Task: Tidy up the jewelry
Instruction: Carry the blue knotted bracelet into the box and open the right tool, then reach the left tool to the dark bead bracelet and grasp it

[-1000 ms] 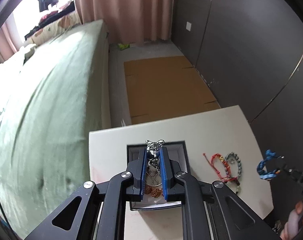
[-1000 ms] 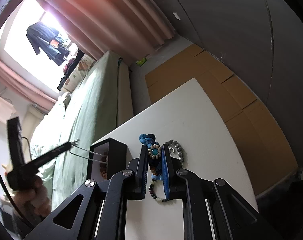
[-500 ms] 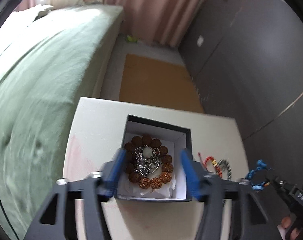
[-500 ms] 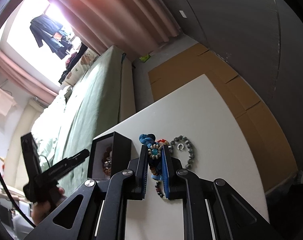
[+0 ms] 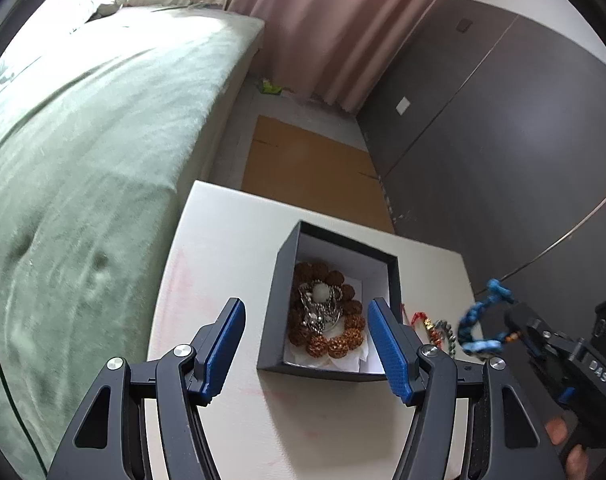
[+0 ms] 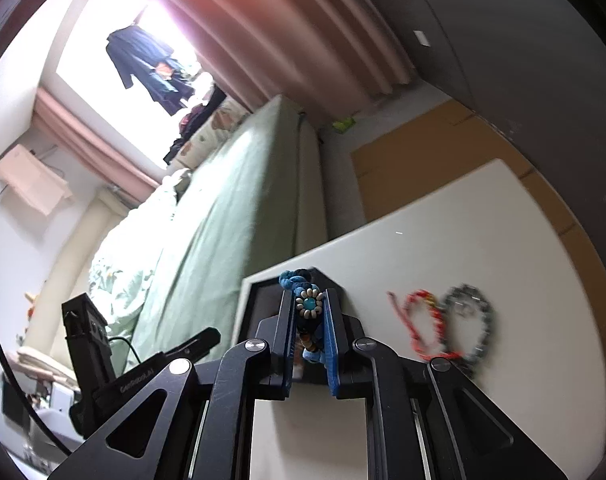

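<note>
In the lower centre of the left wrist view, the left gripper (image 5: 305, 344) stood wide open and held nothing, with the black box (image 5: 281, 300) of brown beads (image 5: 335, 345) between its blue pads. The right gripper (image 6: 310, 332) was clamped on the blue bracelet (image 6: 309, 303) at the frame centre, above the white table (image 6: 483, 240).

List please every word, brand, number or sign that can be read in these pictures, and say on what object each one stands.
"DAS": white letters on the black body of the right gripper, seen in the left wrist view; the word runs on out of view.
White lettering on the black arm of the left gripper, seen in the right wrist view at: too blurred to read with certainty.
No text shows on the black box, the table or the bracelets.
</note>
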Tool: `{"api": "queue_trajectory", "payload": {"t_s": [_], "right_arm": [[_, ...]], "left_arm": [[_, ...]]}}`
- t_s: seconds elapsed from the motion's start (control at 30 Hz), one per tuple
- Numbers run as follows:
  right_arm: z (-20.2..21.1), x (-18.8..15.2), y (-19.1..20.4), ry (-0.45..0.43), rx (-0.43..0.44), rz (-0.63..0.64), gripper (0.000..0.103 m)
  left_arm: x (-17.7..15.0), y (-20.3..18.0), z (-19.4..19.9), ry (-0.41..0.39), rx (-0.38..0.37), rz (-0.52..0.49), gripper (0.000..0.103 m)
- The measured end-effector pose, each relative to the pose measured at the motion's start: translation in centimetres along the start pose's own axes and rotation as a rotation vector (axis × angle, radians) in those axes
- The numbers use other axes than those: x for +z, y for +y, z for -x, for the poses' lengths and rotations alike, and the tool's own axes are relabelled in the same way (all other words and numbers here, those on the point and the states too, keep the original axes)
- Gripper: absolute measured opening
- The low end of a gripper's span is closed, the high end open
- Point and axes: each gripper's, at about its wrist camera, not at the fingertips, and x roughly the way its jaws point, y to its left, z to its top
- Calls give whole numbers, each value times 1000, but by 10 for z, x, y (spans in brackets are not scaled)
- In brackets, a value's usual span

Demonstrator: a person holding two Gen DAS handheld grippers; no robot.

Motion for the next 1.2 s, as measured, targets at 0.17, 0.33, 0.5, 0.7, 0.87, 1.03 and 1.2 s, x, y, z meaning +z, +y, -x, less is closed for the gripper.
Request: {"api": "queue_trajectory", "payload": {"t_s": [0.17,0.33,0.5,0.7,0.87,1.03,1.2], "right_arm": [[-24,0,26,-5,72,25,14],[-52,-7,43,43,117,43,61],[-46,-10,27,49,51,21,62],[-15,-11,-5,32,-45,-27,62],[8,-4,-36,34,-131,-82,62],[25,-1,-66,76,-193,-134,62],[38,-1,-83,102,-236,-143,62]], "left_arm": [[1,17,7,-6,-5,28,66],[3,29,12,-13,-18,68,67],[3,27,15,-17,-20,60,71],[-1,16,16,-37,-28,52,81],[-7,-5,13,-42,-23,-3,81],[-19,-34,3,-27,-6,-82,81],[-32,-64,-9,2,-7,-161,81]]}}
